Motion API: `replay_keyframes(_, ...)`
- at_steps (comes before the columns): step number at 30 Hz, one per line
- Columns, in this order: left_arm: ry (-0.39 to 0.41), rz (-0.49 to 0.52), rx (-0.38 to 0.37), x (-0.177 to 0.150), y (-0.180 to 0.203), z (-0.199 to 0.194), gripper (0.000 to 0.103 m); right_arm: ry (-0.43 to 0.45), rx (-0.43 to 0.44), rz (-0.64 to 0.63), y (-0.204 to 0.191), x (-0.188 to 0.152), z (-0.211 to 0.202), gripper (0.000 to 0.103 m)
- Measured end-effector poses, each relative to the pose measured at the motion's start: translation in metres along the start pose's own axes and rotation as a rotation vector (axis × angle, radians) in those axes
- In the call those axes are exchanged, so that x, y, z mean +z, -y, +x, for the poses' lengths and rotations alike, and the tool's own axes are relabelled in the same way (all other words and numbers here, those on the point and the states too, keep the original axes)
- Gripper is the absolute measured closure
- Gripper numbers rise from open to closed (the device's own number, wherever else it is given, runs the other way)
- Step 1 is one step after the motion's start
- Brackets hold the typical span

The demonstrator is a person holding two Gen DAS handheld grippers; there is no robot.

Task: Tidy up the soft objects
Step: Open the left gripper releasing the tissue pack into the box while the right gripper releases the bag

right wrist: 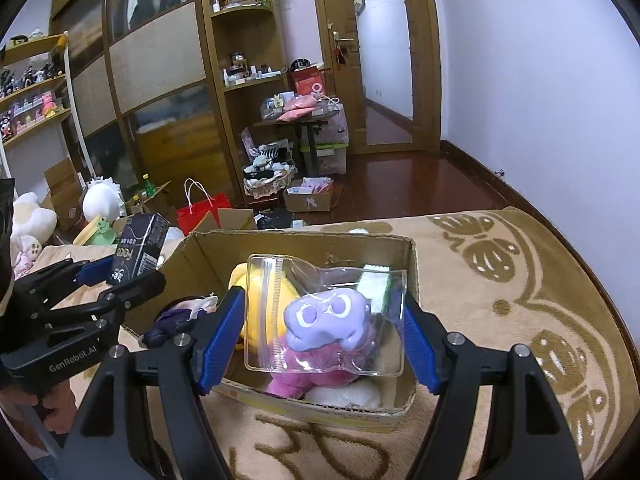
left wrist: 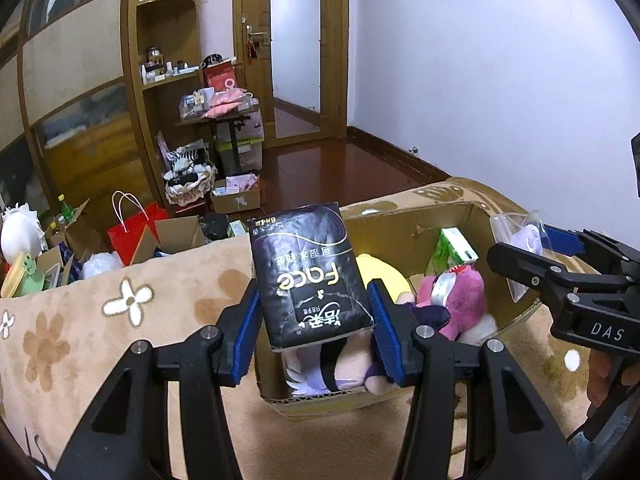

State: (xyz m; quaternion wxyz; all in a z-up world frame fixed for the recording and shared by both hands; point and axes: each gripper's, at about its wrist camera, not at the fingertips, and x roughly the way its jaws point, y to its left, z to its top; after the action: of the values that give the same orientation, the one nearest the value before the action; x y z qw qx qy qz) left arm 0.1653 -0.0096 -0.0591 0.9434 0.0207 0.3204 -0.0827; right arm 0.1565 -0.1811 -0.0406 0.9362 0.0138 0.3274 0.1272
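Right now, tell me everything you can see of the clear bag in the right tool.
The clear bag is a glossy plastic zip pouch with rounded corners, its ridged zip strip running down the left side, so it hangs turned sideways. Inside sits a soft-looking lilac toy with round pale eyes. The right tool is shut on the bag, a blue pad on each side edge, holding it in the air over the open cardboard box, clear of the plush toys below.

Glossy plastic tissue pack (left wrist: pixel 312 276); clear plastic zip bag (right wrist: pixel 326 316); corrugated cardboard box (right wrist: pixel 304 246); plush blanket (left wrist: pixel 120 320).
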Motion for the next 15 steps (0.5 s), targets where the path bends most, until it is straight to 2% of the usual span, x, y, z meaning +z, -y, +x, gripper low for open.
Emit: replay_keyframes(15, -0.024, -0.008, -0.021, -0.0007, 0.0009, 0.0083, 0.052, -0.036, -0.008, -0.015, -0.0010, -0.0067, 0.0068, 0.025)
